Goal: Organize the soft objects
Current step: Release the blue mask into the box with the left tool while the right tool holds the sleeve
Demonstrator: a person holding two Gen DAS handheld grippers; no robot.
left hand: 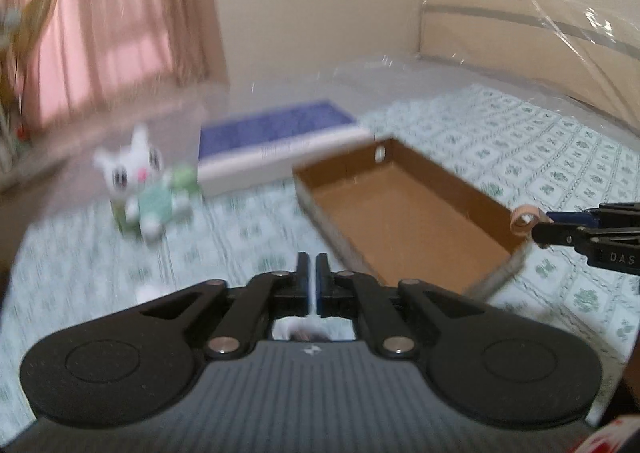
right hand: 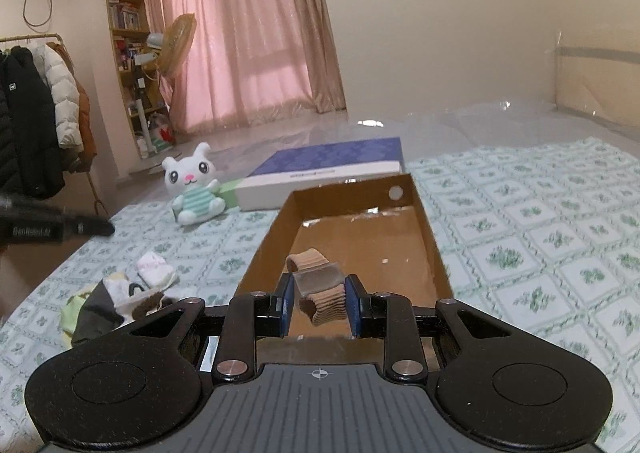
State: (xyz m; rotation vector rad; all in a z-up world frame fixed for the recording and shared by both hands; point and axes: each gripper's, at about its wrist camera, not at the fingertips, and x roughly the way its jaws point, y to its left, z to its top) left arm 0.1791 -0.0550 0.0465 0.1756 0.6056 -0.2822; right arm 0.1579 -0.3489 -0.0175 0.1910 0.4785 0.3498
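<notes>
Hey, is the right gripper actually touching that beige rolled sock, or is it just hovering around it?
Touching. In the right wrist view, the right gripper has both blue pads pressed against the sides of the beige rolled sock, holding it above the cardboard box.

**Soft daylight, one view smeared**

Light enters through the pink curtains (right hand: 244,37), diffuse and warm; the room is evenly lit and shadows are faint. Left wrist view: strong motion blur, the white plush rabbit (left hand: 138,177) and bed sheet (left hand: 248,229) smeared. Right wrist view: sharp. Small glare spots on the clear plastic sheet (right hand: 500,113). Fisheye bending and dark corners in both views.
</notes>
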